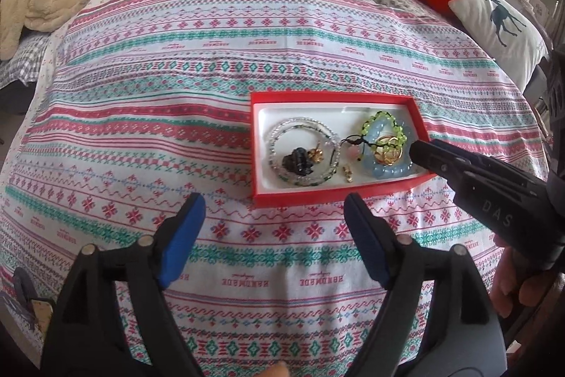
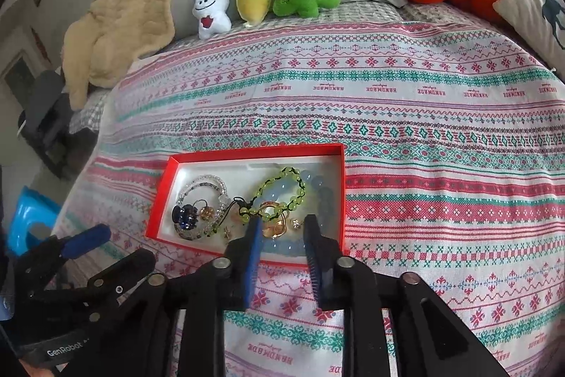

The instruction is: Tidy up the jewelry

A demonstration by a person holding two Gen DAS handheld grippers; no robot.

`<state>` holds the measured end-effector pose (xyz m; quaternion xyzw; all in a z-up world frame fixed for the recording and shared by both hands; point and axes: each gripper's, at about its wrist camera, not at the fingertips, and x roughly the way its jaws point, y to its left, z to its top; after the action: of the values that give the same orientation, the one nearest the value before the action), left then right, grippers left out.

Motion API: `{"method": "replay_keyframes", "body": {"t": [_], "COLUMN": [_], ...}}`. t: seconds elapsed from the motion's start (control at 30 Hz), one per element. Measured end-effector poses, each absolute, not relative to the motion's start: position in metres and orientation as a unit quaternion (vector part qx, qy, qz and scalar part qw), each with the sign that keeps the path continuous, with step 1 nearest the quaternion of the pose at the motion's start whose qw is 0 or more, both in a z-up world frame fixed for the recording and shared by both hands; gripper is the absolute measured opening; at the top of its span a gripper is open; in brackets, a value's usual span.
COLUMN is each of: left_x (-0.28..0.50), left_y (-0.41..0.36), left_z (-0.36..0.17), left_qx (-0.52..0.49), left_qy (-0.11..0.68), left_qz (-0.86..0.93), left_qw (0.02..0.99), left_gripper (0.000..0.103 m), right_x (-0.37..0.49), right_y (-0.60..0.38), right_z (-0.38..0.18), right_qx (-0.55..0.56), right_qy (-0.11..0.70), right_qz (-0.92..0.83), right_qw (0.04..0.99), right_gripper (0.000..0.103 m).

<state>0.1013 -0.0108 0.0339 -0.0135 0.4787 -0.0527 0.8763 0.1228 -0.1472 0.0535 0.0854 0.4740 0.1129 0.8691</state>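
Both jaws parted above red box (image 2: 169,181)

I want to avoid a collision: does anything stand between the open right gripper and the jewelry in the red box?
Nothing visible does. The right gripper hangs open directly over the red cardboard box, above the pale blue bead bracelet.

Beaded bracelets (image 1: 386,147) and, seemingly, rings fill the red box (image 1: 268,196).

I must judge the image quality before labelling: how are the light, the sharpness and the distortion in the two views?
Left wrist view: soft daylight, strong fisheye bend with dark corners; the red box and patterned cloth are sharp, the left gripper slightly soft. Right wrist view: same curvature, the right gripper blurred at its pads, the box's white lining bright but not glaring.
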Motion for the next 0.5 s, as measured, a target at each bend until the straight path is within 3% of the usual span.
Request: {"method": "replay_keyframes", "body": {"t": [0.07,0.23,0.4,0.5], "left_x": [0.099,0.089,0.075,0.068], "left_y": [-0.009,-0.004,-0.001,-0.001], "left_z": [0.034,0.033,0.034,0.034], "left_qx": [-0.009,0.004,0.005,0.009], "left_qy": [0.482,0.49,0.494,0.498], "left_qz": [-0.045,-0.027,-0.024,-0.02], "left_qw": [0.875,0.871,0.869,0.867], "left_gripper": [0.084,0.095,0.098,0.099], "right_x": [0.118,0.104,0.089,0.077], "right_y": [-0.15,-0.154,-0.156,-0.156], "right_z": [0.059,0.071,0.074,0.074], "right_qx": [0.091,0.093,0.075,0.063], "right_qy": [0.463,0.455,0.468,0.479], "right_qz": [0.11,0.105,0.077,0.062], "right_qw": [0.875,0.879,0.877,0.874], "right_gripper": [0.068,0.069,0.084,0.088]}}
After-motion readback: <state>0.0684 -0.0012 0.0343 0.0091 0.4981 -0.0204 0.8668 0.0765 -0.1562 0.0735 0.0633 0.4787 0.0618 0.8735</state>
